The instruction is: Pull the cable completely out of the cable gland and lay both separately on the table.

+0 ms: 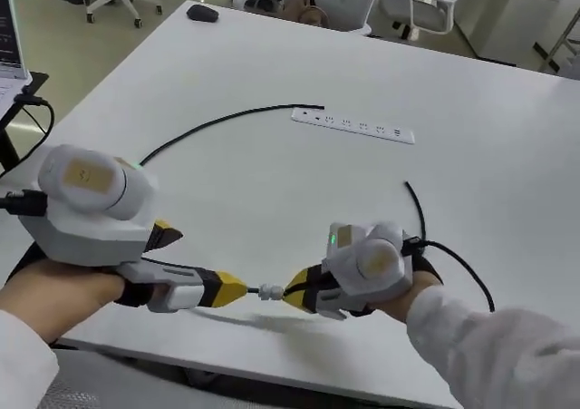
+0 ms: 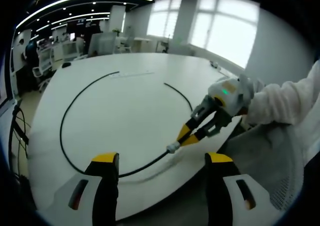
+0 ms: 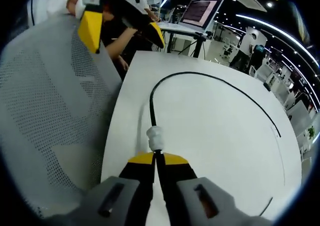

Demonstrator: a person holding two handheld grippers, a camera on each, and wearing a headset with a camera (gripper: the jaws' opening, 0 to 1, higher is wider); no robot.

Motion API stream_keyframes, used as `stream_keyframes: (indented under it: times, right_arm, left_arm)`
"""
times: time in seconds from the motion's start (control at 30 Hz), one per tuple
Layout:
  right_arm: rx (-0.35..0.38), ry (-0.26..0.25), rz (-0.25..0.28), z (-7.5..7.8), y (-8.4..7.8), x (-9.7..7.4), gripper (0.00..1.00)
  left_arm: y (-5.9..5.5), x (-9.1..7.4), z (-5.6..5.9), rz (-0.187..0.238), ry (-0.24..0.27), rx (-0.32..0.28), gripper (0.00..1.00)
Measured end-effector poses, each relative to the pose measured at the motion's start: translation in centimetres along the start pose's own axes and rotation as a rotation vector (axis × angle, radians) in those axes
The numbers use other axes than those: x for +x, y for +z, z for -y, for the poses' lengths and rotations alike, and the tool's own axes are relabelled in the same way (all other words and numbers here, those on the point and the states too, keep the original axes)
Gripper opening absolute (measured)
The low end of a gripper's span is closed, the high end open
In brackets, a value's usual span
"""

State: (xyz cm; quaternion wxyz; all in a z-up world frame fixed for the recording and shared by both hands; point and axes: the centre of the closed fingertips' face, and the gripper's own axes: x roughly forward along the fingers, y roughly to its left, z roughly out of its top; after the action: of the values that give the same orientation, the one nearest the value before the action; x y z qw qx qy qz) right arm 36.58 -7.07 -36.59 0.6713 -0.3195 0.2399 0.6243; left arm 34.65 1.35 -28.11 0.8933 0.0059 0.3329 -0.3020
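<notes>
Black cable point(image 3: 151, 103) pinched by right gripper point(image 3: 156, 158) beside gland point(image 3: 154, 137).

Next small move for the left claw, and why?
Probably ease the left claw forward and close it on the white gland. Its jaws stand open short of it, while the right claw is shut on the cable just behind the gland, so pulling needs a second grip.

Left gripper point(image 2: 162, 158): jaws spread wide, pointing toward 3 o'clock in head view. Right gripper point(image 3: 157, 159): jaws clamped on cable point(image 3: 151, 105), pointing toward 9 o'clock.
</notes>
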Motion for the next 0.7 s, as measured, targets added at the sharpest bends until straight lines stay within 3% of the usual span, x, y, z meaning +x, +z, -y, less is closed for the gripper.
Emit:
stream_keyframes:
  times: [0.17, 0.4, 0.5, 0.7]
  right_arm:
    - [-0.035, -0.024, 0.045, 0.0, 1.3, -1.8, 0.02]
    - [-0.056, -0.059, 0.119, 0.0, 3.1, -4.3, 0.02]
    - [-0.081, -0.073, 0.147, -0.1, 3.9, -5.4, 0.02]
    - [-0.111, -0.093, 0.208, -0.6, 5.5, -7.5, 0.02]
  left_arm:
    - [0.4, 0.1, 0.4, 0.009, -0.018, 0.051, 0.68]
    - [1.3, 2.2, 2.7, 0.003, -0.140, 0.268, 0.63]
    - [2.3, 2.9, 3.4, 0.041, -0.183, 0.328, 0.59]
    - [3.7, 3.8, 5.3, 0.124, -0.281, 0.368, 0.44]
